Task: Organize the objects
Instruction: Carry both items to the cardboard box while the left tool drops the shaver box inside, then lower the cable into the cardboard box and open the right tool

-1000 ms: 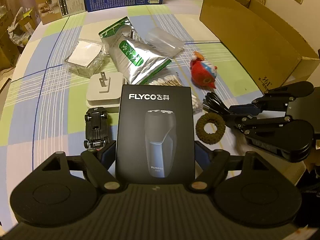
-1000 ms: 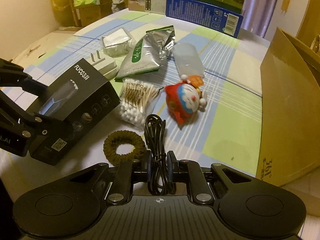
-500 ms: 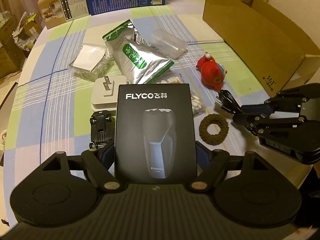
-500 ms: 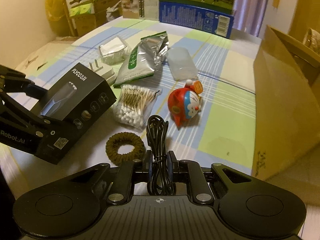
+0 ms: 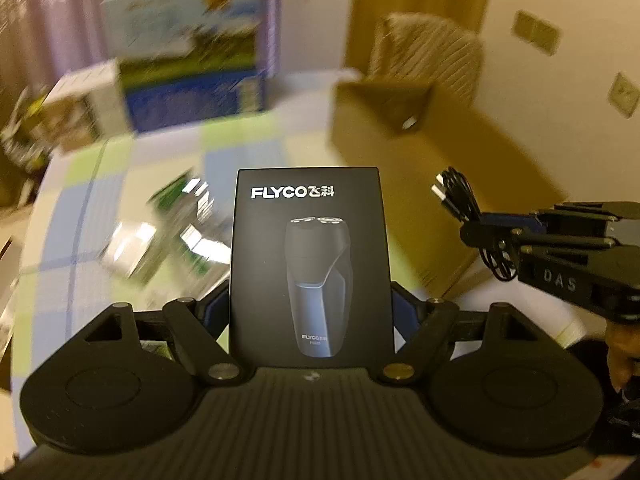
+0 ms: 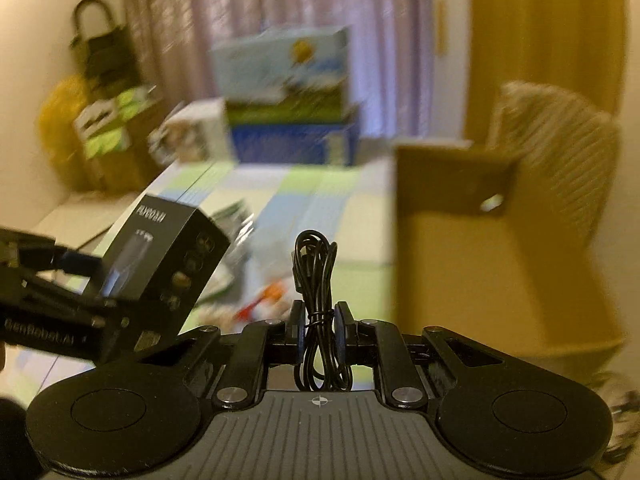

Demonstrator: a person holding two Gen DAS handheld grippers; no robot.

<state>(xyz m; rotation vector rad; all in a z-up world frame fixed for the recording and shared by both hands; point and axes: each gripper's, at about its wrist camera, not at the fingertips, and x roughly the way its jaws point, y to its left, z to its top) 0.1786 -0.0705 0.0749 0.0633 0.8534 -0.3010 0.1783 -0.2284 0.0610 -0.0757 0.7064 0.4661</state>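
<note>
My left gripper point(image 5: 310, 308) is shut on a black FLYCO shaver box point(image 5: 310, 248), held up off the checked table point(image 5: 256, 148). That same shaver box point(image 6: 160, 264) appears tilted at the left of the right wrist view, clamped in the left gripper point(image 6: 80, 268). My right gripper point(image 6: 319, 316) is shut on a coiled black cable point(image 6: 314, 268), also lifted. From the left wrist view the right gripper point(image 5: 476, 224) sits at the right with the cable point(image 5: 460, 196) sticking out toward the open cardboard box point(image 5: 400, 136).
The cardboard box point(image 6: 480, 220) stands at the table's right side. Blue-green cartons point(image 6: 288, 100) and a small white carton point(image 5: 80, 108) stand at the far edge. Foil pouches point(image 5: 172, 216) and a red toy point(image 6: 260, 300) lie blurred on the cloth. A chair point(image 6: 552, 148) is behind the box.
Both grippers have risen well above the table and tilted up, carrying the shaver box and the cable. The view now blurs with motion, and the cardboard box is closer ahead.
</note>
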